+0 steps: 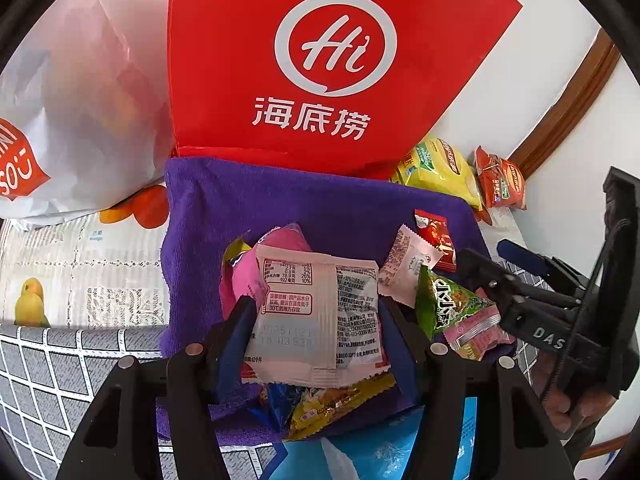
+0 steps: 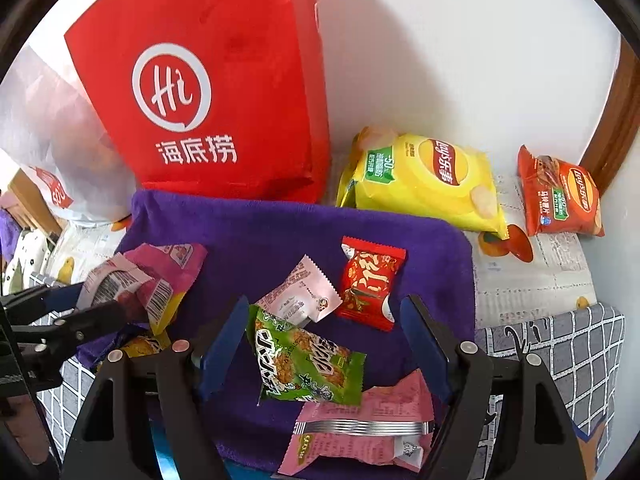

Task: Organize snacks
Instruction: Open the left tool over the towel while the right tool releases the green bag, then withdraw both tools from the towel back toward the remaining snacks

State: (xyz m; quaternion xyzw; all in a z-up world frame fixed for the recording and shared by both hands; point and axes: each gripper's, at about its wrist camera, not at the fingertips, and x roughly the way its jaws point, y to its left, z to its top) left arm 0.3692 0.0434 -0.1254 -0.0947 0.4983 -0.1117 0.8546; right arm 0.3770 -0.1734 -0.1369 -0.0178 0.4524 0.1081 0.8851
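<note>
So the left gripper (image 1: 316, 312) is clamped on a pale pink packet (image 1: 316, 300). Blue pads press it on both sides & it sits up off the cloth, printed back facing the cam. Under it lie a brighter pink packet (image 1: 248, 276), a blue one and a yellow packet (image 1: 332, 404), all bunched at the left end of the purple towel (image 1: 320, 208).

The right gripper (image 2: 324, 344) has its jaws apart, w/ nothing squeezed. A green snack pack (image 2: 304, 364) shows between the two blue pads, closer to the left pad, but the pads don't press it. It lies tilted on the towel. Just below it is a pink packet w/ a silver seam (image 2: 360, 428), partly under the green one's corner. Just above the green pack is a small white-pink packet (image 2: 300, 296), touching its top edge. Beside that, to the right, is a red candy packet (image 2: 370, 280).

Farther out, off the towel by the wall, a yellow chips bag (image 2: 424, 180) leans, & an orange-red chips bag (image 2: 560, 196) stands well apart to its right. Behind the towel stands a big red bag (image 2: 208, 92) w/ a white "Hi" logo. A white plastic bag (image 1: 80, 100) slumps beside it on the left. All of it sits on a table w/ a fruit-print cover (image 1: 80, 272) & a grey grid cloth (image 2: 560, 352). In the left cam a hand (image 1: 560, 396) shows under the right tool.
</note>
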